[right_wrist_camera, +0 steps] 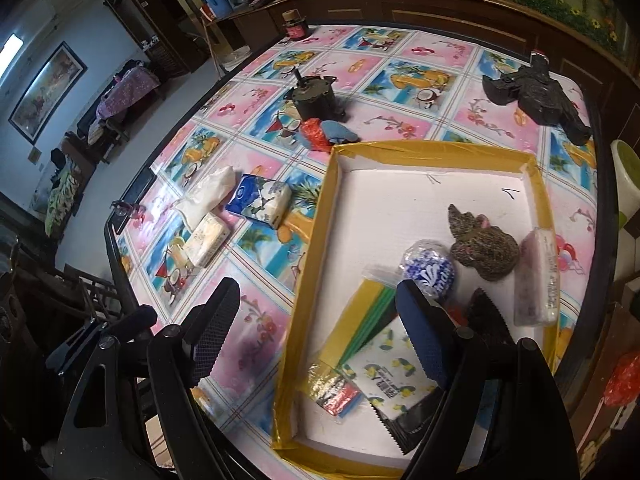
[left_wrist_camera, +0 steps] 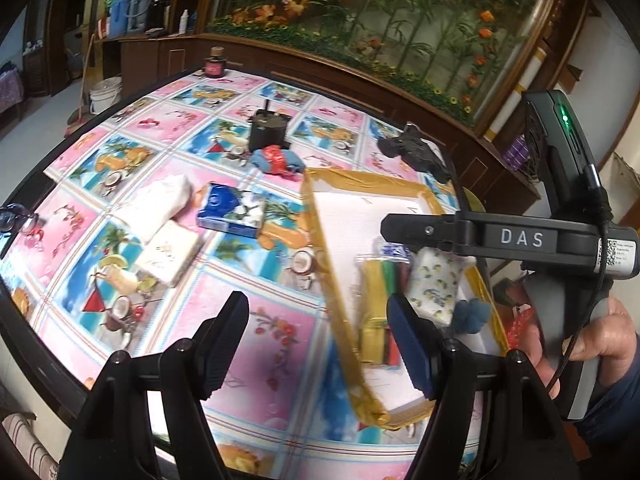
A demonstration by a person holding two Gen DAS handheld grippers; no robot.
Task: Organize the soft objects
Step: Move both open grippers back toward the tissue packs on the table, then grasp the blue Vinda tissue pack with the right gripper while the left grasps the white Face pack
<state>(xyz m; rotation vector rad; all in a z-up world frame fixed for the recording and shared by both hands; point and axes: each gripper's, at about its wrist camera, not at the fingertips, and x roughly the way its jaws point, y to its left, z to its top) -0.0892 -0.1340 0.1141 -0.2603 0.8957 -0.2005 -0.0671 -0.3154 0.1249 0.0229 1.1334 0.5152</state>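
Note:
A shallow white tray with a yellow taped rim (right_wrist_camera: 432,150) lies on the table; it also shows in the left wrist view (left_wrist_camera: 320,240). In it lie a bag of coloured cloths (right_wrist_camera: 360,320), a lemon-print tissue pack (right_wrist_camera: 394,364), a blue-white ball (right_wrist_camera: 428,270), a knitted toy (right_wrist_camera: 482,246) and a pink pack (right_wrist_camera: 538,276). On the tablecloth left of the tray lie a blue tissue pack (right_wrist_camera: 260,200), two white packs (right_wrist_camera: 208,196) (right_wrist_camera: 208,238) and a red and blue cloth bundle (right_wrist_camera: 328,132). My left gripper (left_wrist_camera: 320,344) is open and empty. My right gripper (right_wrist_camera: 316,328) is open and empty over the tray's left rim.
A dark motor-like block (right_wrist_camera: 316,98) and a black toy figure (right_wrist_camera: 540,98) stand on the far side of the table. A red jar (right_wrist_camera: 296,26) is at the far edge. Wooden cabinets run behind the table. The right gripper body (left_wrist_camera: 520,240) hangs over the tray.

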